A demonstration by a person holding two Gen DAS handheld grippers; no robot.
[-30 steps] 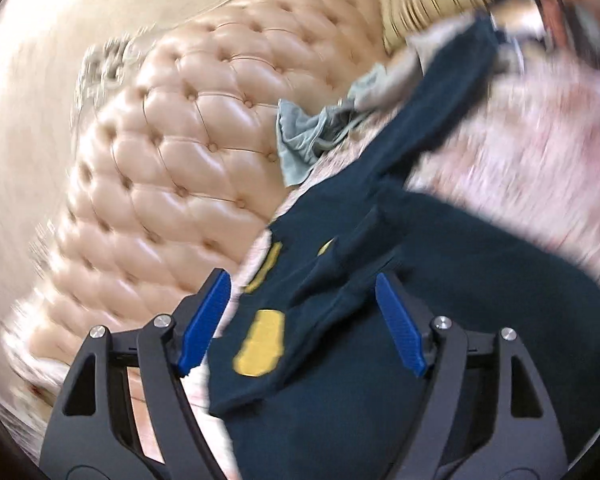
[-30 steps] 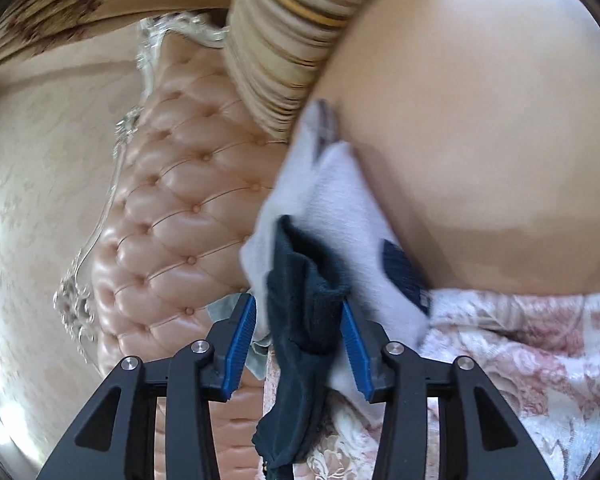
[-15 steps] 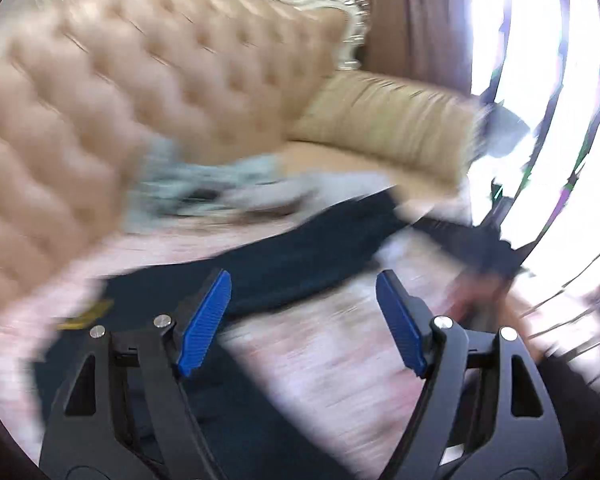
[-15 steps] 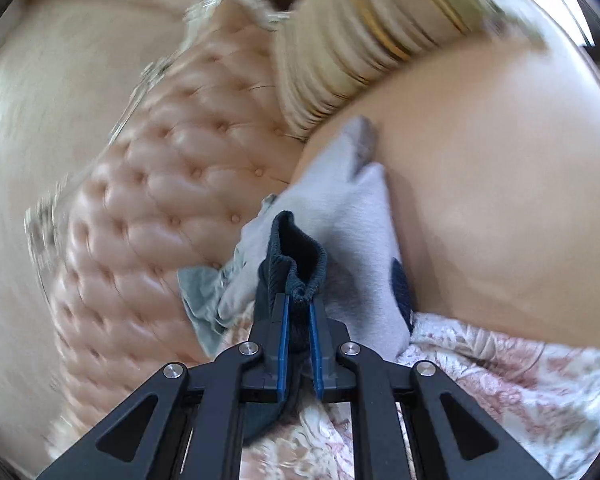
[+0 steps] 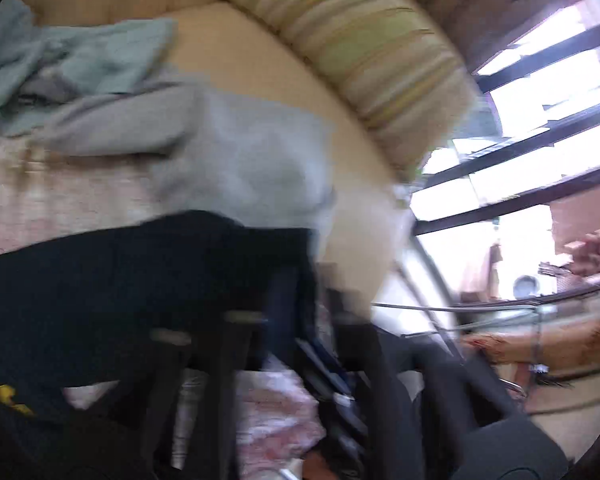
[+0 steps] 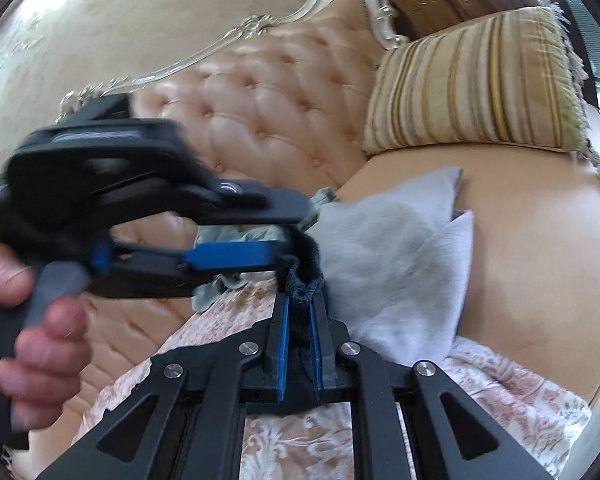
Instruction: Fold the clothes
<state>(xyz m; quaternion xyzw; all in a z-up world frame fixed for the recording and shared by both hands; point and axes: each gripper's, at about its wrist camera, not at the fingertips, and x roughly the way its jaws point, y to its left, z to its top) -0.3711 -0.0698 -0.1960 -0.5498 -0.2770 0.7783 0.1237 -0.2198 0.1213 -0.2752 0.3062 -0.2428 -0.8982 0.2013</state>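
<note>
Left gripper (image 6: 288,248): your jaws have just snapped together on the navy garment's ribbed edge (image 6: 304,276), entering sideways from your left.
Right gripper (image 6: 299,320): pinches the same edge from below.
Garment body (image 5: 120,280): trails leftward over the floral cover (image 6: 332,440).

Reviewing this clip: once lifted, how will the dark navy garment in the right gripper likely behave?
Probably floppy: the navy garment bunches limply above the right gripper. Likely light, since a pinched edge carries it. It may sag and drag over the floral cover.
</note>
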